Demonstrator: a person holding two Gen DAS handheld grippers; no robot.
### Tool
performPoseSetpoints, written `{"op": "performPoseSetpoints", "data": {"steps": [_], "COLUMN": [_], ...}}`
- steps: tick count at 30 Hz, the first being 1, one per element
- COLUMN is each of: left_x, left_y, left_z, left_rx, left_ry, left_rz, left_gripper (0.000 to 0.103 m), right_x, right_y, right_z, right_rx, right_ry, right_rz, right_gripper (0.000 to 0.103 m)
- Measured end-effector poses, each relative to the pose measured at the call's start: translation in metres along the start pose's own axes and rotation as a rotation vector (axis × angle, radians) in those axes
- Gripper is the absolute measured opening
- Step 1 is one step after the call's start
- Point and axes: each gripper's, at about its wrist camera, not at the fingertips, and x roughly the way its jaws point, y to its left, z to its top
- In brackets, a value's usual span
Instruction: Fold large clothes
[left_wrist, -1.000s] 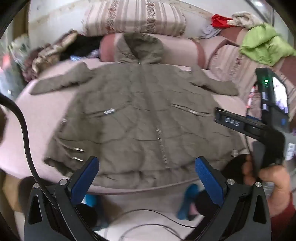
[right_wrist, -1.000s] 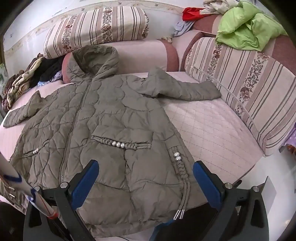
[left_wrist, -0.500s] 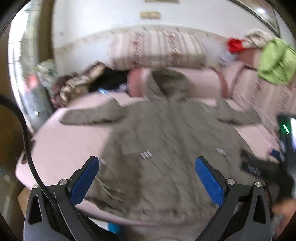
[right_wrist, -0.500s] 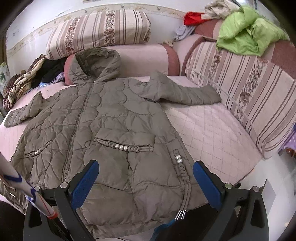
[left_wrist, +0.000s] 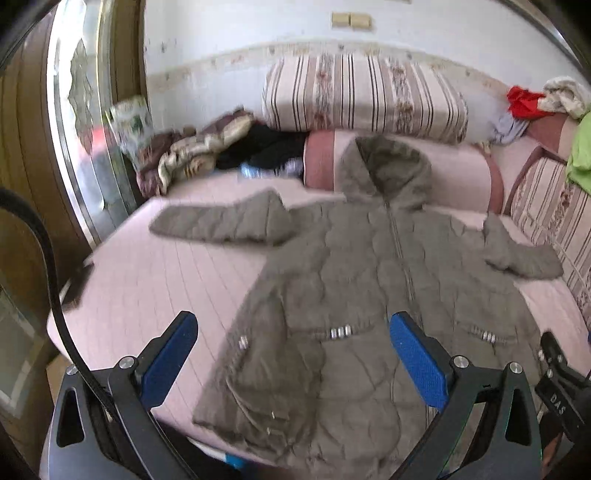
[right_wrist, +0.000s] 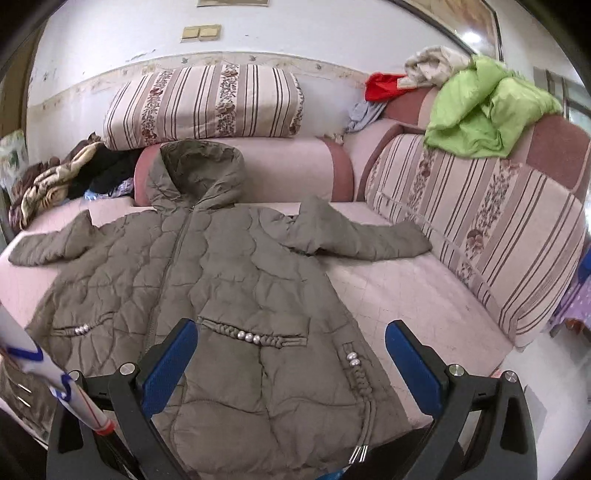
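An olive quilted hooded coat lies flat, front up, on the pink sofa seat, both sleeves spread sideways and the hood toward the backrest. It also shows in the right wrist view. My left gripper is open and empty, held above the coat's lower left hem. My right gripper is open and empty, above the coat's lower right part near the beaded pocket. Neither gripper touches the coat.
A striped cushion lies on the backrest. A striped side cushion stands at the right with a green garment on top. A heap of clothes lies at the back left. A glass door stands at the left.
The left gripper has swung up and to the left, so the coat now sits lower right in its view. The right gripper has tilted up a little. Both stay open.
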Motion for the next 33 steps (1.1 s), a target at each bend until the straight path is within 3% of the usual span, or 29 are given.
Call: {"op": "performPoseSetpoints", "data": {"steps": [4, 13, 17, 22, 26, 33], "left_x": [0.019, 0.019, 0.023, 0.028, 0.032, 0.041], "left_y": [0.0, 0.001, 0.004, 0.01, 0.021, 0.045], "left_z": [-0.016, -0.019, -0.019, -0.02, -0.021, -0.022], "left_rx": [-0.007, -0.004, -0.008, -0.02, -0.034, -0.059], "left_ry": [0.11, 0.113, 0.125, 0.143, 0.148, 0.175], "left_rz": [-0.024, -0.005, 0.001, 0.009, 0.024, 0.062], "left_gripper": [0.103, 0.103, 0.103, 0.103, 0.103, 0.103], "right_x": [0.002, 0.028, 0.033, 0.03, 0.025, 0.028], "right_y": [0.01, 0.024, 0.025, 0.027, 0.029, 0.034], "right_z": [-0.007, -0.023, -0.029, -0.031, -0.03, -0.033], "right_rx": [-0.058, -0.08, -0.076, -0.073, -0.072, -0.091], "right_ry": [0.004, 0.193, 0.23, 0.206, 0.156, 0.188], "right_rz": [0.031, 0.148, 0.163, 0.157, 0.126, 0.131], "right_gripper": [0.103, 0.103, 0.102, 0.089, 0.088, 0.082]}}
